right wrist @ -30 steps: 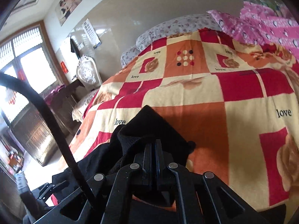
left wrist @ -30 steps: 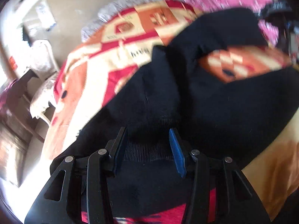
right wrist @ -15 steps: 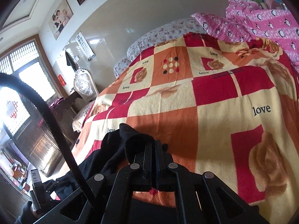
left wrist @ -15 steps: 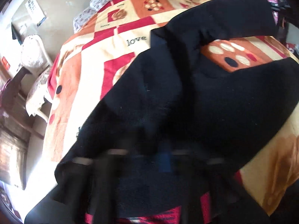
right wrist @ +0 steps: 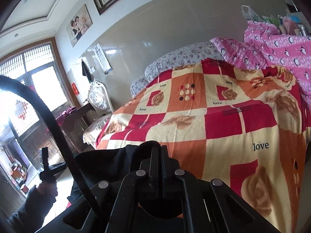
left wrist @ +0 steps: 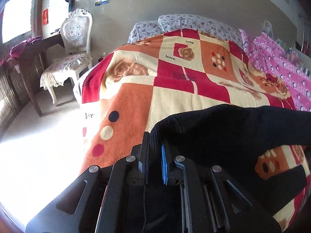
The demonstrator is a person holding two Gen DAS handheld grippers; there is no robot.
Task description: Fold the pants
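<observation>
The black pants (left wrist: 223, 134) hang lifted over the near end of the bed. My left gripper (left wrist: 155, 141) is shut on the ribbed waistband at the pants' left corner, and the cloth stretches away to the right. My right gripper (right wrist: 158, 149) is shut on the other waistband corner; the black pants (right wrist: 105, 165) sag to its left toward the left gripper (right wrist: 45, 167), seen in the person's hand at lower left.
The bed's orange, red and cream checked blanket (left wrist: 184, 89) fills the middle. Pink penguin bedding (right wrist: 276, 46) lies at right, floral pillows (left wrist: 194, 23) at the head. A white chair (left wrist: 72, 46) and dark desk (left wrist: 25, 62) stand left by the window.
My left gripper has closed on the waistband and lifted, and its view has swung from down onto the pants to level across the bed. My right gripper has risen with its corner.
</observation>
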